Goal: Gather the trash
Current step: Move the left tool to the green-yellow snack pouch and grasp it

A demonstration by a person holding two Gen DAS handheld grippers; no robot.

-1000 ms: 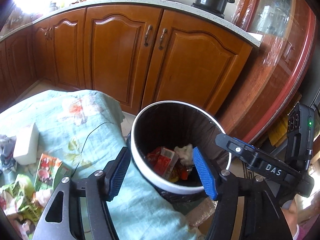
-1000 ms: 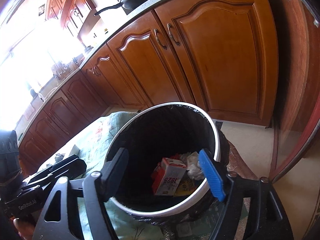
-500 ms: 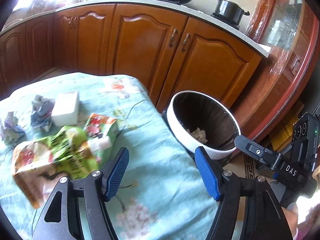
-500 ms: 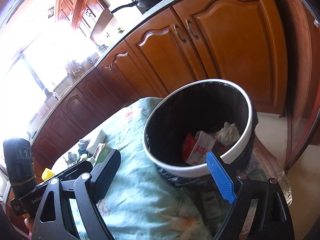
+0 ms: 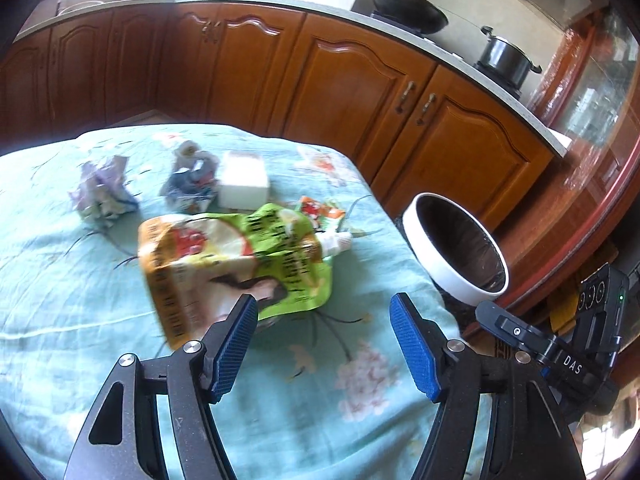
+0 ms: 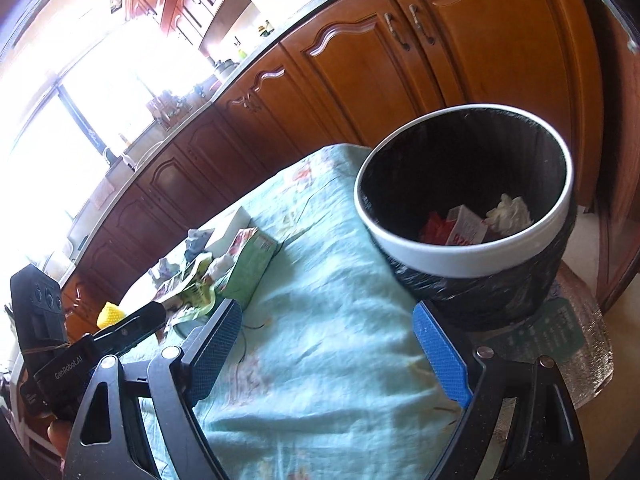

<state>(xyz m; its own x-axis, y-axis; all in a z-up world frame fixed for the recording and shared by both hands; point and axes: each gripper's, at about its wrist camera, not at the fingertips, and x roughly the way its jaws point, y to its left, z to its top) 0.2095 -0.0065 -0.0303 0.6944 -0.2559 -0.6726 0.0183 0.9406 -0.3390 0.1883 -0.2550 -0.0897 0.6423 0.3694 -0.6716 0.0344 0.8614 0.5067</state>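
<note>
A white-rimmed trash bin [image 5: 448,276] with a black liner stands off the table's right end; in the right wrist view, the bin [image 6: 472,252] holds a red carton and crumpled tissue. On the teal cloth lie a green-and-orange snack bag [image 5: 236,256], two crumpled paper wads [image 5: 102,194] [image 5: 188,184], a white box [image 5: 244,180] and a small red wrapper [image 5: 320,210]. My left gripper [image 5: 324,340] is open and empty just in front of the snack bag. My right gripper [image 6: 328,352] is open and empty over the cloth near the bin.
The table with the teal floral cloth [image 5: 80,320] fills the foreground. Wooden kitchen cabinets [image 5: 360,92] run behind it, with a wok and a pot on the counter. A glass-fronted cabinet [image 5: 592,128] stands right of the bin. The left gripper's body [image 6: 80,344] shows in the right wrist view.
My left gripper swung from above the bin leftward over the table, now facing the snack bag. My right gripper drew back from the bin, so more cloth shows. Both stayed open.
</note>
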